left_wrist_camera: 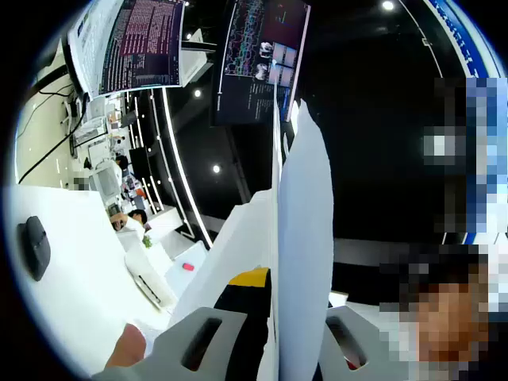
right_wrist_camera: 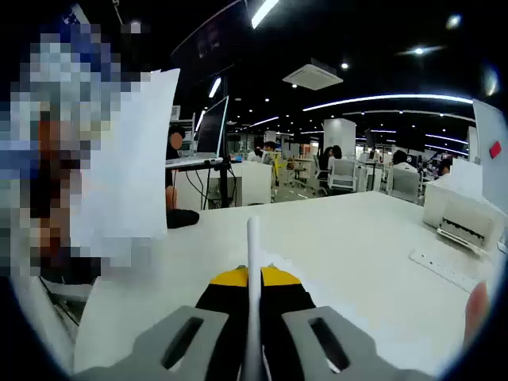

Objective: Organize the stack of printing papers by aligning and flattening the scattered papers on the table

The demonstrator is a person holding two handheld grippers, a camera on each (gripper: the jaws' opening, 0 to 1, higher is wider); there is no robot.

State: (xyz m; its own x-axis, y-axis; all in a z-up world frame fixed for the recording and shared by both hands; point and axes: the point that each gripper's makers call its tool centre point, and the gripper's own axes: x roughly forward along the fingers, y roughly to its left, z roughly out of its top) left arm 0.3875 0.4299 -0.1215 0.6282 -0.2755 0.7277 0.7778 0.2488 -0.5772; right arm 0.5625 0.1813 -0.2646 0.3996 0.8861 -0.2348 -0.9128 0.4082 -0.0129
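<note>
The papers (left_wrist_camera: 302, 262) are held edge-on and upright, clamped between both the left gripper (left_wrist_camera: 274, 337) and the right gripper (right_wrist_camera: 252, 337), above the table (right_wrist_camera: 341, 238).

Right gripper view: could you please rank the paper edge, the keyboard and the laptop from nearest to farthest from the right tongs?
1. Paper edge, standing between the right tongs.
2. Keyboard, on the table to the right.
3. Laptop, beyond the table's far edge, left of centre.

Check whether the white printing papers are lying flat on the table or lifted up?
Lifted: the white printing papers stand on edge between the left gripper jaws; the right gripper clamps them edge-on too.
</note>
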